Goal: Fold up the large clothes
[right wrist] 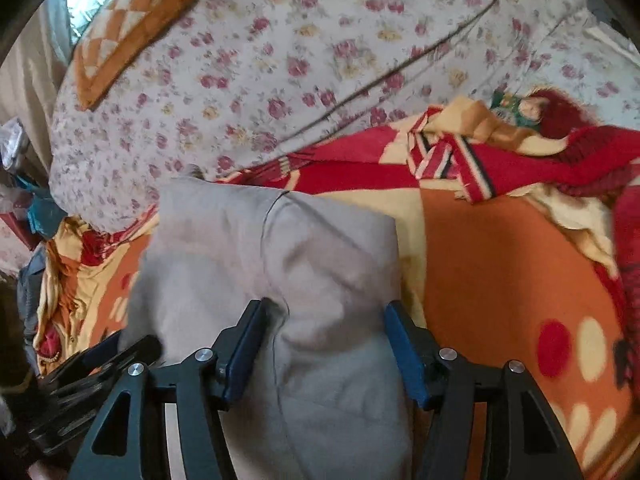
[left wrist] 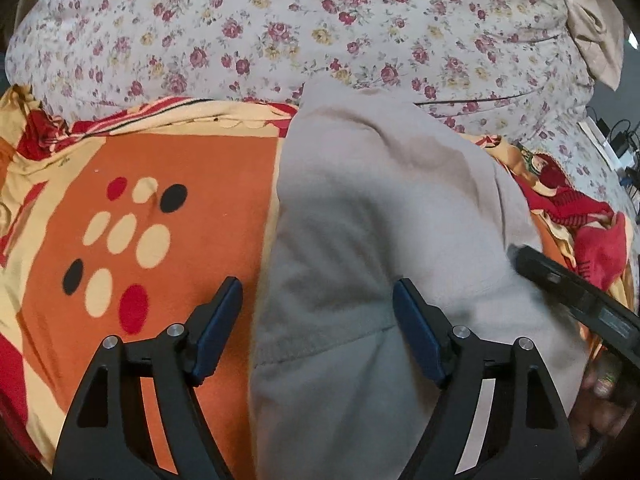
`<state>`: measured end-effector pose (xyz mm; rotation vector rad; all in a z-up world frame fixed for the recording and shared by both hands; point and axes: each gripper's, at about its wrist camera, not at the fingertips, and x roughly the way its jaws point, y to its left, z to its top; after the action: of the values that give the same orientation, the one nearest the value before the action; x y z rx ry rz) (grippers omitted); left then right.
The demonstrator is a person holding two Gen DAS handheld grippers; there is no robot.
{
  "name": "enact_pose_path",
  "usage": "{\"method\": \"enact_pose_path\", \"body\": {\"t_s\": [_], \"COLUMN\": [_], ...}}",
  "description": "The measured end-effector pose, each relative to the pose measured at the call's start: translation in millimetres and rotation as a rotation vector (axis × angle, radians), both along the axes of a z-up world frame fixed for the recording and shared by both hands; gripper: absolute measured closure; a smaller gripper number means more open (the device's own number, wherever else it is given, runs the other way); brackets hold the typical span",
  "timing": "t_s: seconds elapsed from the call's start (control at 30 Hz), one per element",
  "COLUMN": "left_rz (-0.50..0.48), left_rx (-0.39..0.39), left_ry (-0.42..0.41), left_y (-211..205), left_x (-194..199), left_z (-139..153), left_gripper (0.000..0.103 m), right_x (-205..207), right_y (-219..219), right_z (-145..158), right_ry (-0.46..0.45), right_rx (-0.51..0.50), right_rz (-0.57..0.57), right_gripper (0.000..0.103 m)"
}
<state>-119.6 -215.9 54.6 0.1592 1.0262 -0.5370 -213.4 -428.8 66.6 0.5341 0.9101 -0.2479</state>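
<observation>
A grey garment (left wrist: 360,220) lies folded in a long strip on an orange, red and yellow blanket (left wrist: 180,184). My left gripper (left wrist: 318,300) is open, its jaws astride the garment's left edge just above the cloth, with nothing held. In the right wrist view the same garment (right wrist: 280,256) runs away from the camera. My right gripper (right wrist: 324,320) is open over the garment's right half, empty. The right gripper's black body shows at the right edge of the left wrist view (left wrist: 576,296), and the left gripper's body shows at the lower left of the right wrist view (right wrist: 92,372).
A floral sheet (left wrist: 320,28) covers the bed beyond the blanket. An orange checked pillow (right wrist: 132,20) lies at the far left. Crumpled red and yellow cloth (right wrist: 540,152) is bunched at the right. Cables and a power strip (left wrist: 616,140) sit off the bed's right side.
</observation>
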Motion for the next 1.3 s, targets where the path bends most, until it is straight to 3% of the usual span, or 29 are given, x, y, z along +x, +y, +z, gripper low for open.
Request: {"method": "enact_pose_path", "body": {"t_s": [0.2, 0.37, 0.5, 0.9, 1.0, 1.3], "left_rz": [0.001, 0.014, 0.015, 0.037, 0.041, 0.048], "left_rx": [-0.013, -0.017, -0.018, -0.039, -0.036, -0.050], "left_ry": [-0.012, -0.019, -0.041, -0.183, -0.223, -0.252], "left_y": [16.2, 28.4, 37.5, 65.3, 71.2, 76.5], "left_x": [-18.3, -35.4, -52.1, -89.3, -93.6, -98.8], "left_z": [8.6, 10.2, 17.7, 48.0, 52.7, 55.0], "left_gripper": [0.025, 0.025, 0.025, 0.025, 0.025, 0.025], "right_x": [-55.1, -77.0, -87.9, -113.4, -111.9, -107.9], "right_y": [42.1, 58.0, 56.0, 96.4, 102.6, 109.7], "right_z": [38.3, 14.5, 19.6, 65.3, 70.0, 69.2], "right_ry": [-0.042, 0.028, 0.036, -0.074, -0.082, -0.073], "right_rx": [-0.135, -0.219, -0.200, -0.242, -0.259, -0.291], "right_rz": [0.084, 0.103, 0.097, 0.090, 0.092, 0.092], "right_gripper": [0.044, 0.039, 0.038, 0.030, 0.025, 0.025]}}
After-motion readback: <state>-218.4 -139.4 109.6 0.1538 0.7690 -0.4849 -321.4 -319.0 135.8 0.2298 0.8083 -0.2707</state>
